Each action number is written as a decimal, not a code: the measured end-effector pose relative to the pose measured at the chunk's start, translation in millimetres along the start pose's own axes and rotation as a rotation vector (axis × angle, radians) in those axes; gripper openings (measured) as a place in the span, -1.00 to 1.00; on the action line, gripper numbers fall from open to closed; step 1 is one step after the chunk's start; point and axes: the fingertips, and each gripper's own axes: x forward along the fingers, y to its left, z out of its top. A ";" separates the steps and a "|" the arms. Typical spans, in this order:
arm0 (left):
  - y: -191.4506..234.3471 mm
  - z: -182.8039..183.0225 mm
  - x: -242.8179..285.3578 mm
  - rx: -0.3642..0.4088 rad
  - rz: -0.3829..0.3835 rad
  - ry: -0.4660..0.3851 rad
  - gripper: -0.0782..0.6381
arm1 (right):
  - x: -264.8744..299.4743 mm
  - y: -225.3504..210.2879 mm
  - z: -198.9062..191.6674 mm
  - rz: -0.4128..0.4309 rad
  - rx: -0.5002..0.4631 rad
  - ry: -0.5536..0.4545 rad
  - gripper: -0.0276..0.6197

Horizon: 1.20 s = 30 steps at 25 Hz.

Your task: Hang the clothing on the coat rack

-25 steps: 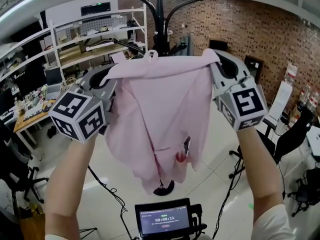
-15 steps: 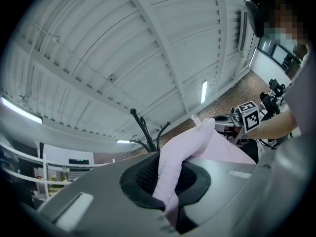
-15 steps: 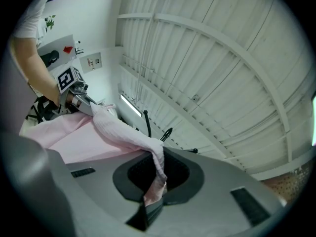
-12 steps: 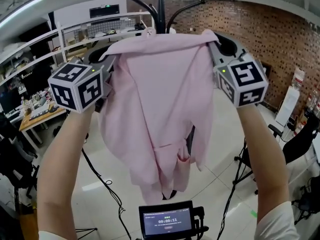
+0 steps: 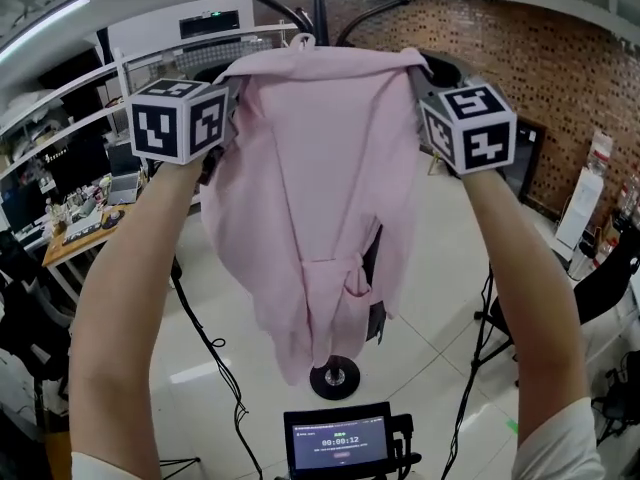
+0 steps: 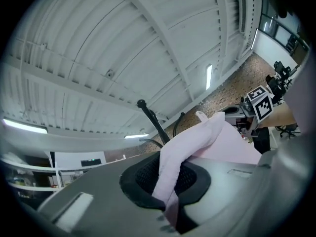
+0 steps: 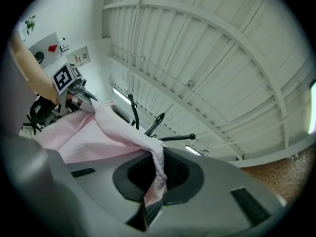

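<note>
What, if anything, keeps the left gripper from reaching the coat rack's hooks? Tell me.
Probably nothing: the left gripper, shut on the pink garment, is held up close to the coat rack and its hooks, and nothing shows between them.

Clothing [image 5: 320, 188]: pale pink shirt-type garment, thin fabric, held up high and spread by its top edge btwn both grippers. Left gripper [image 6: 167, 181] fingers clamp one top corner, right gripper [image 7: 154, 179] fingers the other; fabric pinched into a narrow fold in each. Top edge approx level. Small white loop [image 5: 303, 40] sticks up near its centre. Rest hangs free in loose folds, bunched lower down, clear of the floor.

Coat rack [image 5: 319, 3]: black upright pole w/ curved hook arms at top, directly behind the garment. Its round base [image 5: 334, 376] shows on the floor below the hem. Garment top sits level w/ the hooks, close to them; can't tell if the loop touches one.
</note>
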 end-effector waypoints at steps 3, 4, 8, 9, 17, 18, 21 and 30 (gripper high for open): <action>-6.7 -33.7 9.6 -0.027 -0.023 0.060 -0.76 | 8.5 10.5 -31.7 0.019 -0.019 0.091 -0.89; -10.1 -45.1 11.4 -0.035 -0.032 0.079 -0.76 | 9.4 15.2 -40.6 0.030 -0.031 0.113 -0.89; -29.9 -88.4 17.5 -0.076 -0.081 0.135 -0.76 | 4.1 35.5 -67.7 0.076 -0.069 0.150 -0.89; -37.0 -98.6 18.9 -0.086 -0.098 0.148 -0.76 | 2.1 39.3 -73.9 0.085 -0.071 0.154 -0.89; -102.4 -156.7 16.9 -0.126 -0.267 0.217 -0.76 | -11.2 74.6 -92.0 0.154 -0.044 0.157 -0.89; -110.4 -159.5 16.0 -0.133 -0.285 0.217 -0.76 | -13.4 79.0 -91.4 0.164 -0.036 0.153 -0.89; -135.4 -167.0 12.9 -0.145 -0.332 0.198 -0.76 | -23.7 93.4 -93.5 0.195 -0.024 0.140 -0.89; -184.3 -165.0 -5.9 -0.232 -0.413 0.052 -0.71 | -54.4 122.4 -90.9 0.233 0.038 0.079 -0.86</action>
